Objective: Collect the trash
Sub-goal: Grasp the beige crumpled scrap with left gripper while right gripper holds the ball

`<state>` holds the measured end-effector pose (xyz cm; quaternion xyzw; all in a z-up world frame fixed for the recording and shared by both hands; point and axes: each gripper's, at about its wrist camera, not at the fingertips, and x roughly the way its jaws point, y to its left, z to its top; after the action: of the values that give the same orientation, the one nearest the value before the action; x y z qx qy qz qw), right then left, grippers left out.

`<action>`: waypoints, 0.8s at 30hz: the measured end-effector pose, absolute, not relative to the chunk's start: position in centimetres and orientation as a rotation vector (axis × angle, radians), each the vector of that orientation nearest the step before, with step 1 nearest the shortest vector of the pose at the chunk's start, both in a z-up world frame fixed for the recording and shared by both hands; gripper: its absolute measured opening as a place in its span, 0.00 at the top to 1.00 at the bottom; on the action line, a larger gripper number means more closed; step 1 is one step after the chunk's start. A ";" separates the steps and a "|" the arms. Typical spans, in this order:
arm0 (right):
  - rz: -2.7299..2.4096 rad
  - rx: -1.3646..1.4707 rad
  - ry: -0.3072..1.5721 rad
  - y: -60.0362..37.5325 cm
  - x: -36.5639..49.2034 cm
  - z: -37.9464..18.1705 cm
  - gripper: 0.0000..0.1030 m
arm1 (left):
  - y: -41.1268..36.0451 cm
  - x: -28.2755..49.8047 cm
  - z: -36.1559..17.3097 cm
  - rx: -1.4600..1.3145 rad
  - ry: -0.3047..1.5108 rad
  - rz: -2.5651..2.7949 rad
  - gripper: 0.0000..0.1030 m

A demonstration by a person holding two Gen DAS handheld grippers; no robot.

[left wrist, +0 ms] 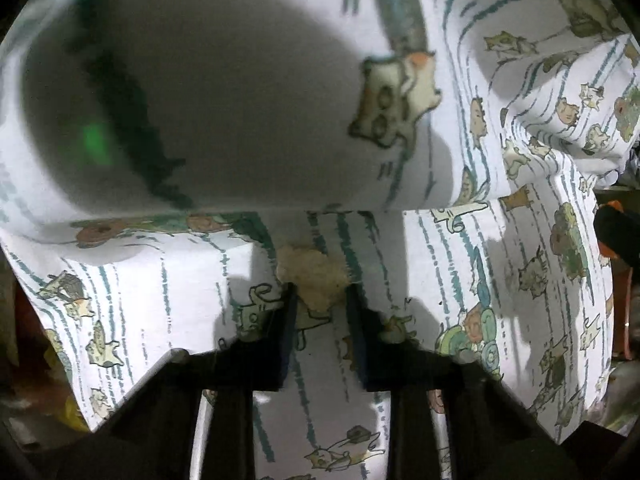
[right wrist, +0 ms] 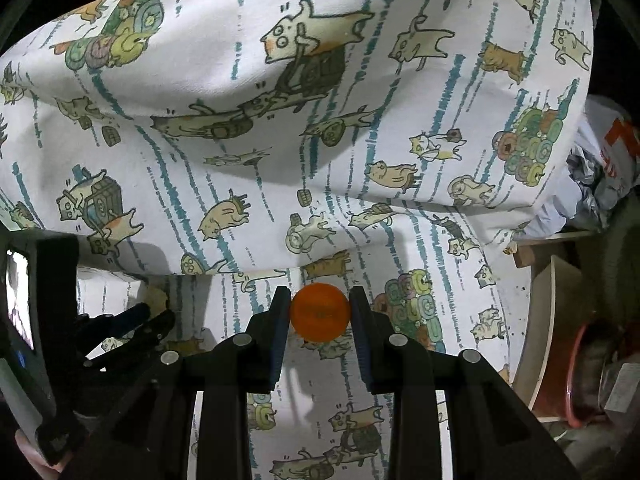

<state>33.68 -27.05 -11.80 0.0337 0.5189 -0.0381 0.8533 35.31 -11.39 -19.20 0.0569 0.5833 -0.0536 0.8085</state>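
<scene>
In the left wrist view my left gripper (left wrist: 320, 300) is shut on a crumpled beige scrap (left wrist: 314, 276), held just above the cat-print sheet (left wrist: 460, 272). In the right wrist view my right gripper (right wrist: 320, 312) is shut on an orange ball (right wrist: 320, 311), its pads touching both sides, over the same sheet (right wrist: 240, 160). The left gripper (right wrist: 154, 314) with the beige scrap (right wrist: 157, 298) also shows at the lower left of the right wrist view.
A folded cat-print quilt (right wrist: 320, 80) is piled behind both grippers and casts a large shadow (left wrist: 200, 92). At the right stand a wooden bed edge (right wrist: 544, 280), a red basin (right wrist: 576, 364) and crumpled bags (right wrist: 608, 160).
</scene>
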 end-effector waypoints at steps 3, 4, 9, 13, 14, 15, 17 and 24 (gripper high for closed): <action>-0.088 0.087 1.084 -27.1 33.6 -11.4 0.69 | -11.7 34.3 -18.1 0.119 1.234 -0.143 0.98; -0.088 0.096 1.080 -27.1 33.5 -11.2 0.69 | -11.8 34.0 -17.6 0.120 1.220 -0.150 0.99; -0.086 0.076 1.035 -26.4 32.3 -10.0 0.69 | -11.2 32.4 -15.3 0.107 1.176 -0.178 1.00; -0.078 0.078 1.046 -26.4 31.6 -10.2 0.69 | -10.5 31.8 -14.7 0.074 1.181 -0.187 1.00; -0.079 0.078 1.050 -26.5 31.5 -10.3 0.69 | -10.2 31.8 -14.7 0.061 1.182 -0.191 1.00; -0.079 0.075 1.053 -26.5 31.4 -10.4 0.69 | -9.8 31.8 -14.7 0.050 1.176 -0.198 0.97; -0.083 0.069 1.056 -26.7 31.5 -10.6 0.69 | -9.5 31.5 -14.8 0.046 1.151 -0.232 0.59; -0.095 0.091 1.058 -28.0 32.1 -10.7 0.69 | -12.1 31.6 -16.9 0.200 1.031 -0.237 0.22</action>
<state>32.08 -28.02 -10.67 0.0434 0.5044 -0.0455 0.8612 31.55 -12.12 -16.91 0.0954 0.4908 -0.1130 0.8587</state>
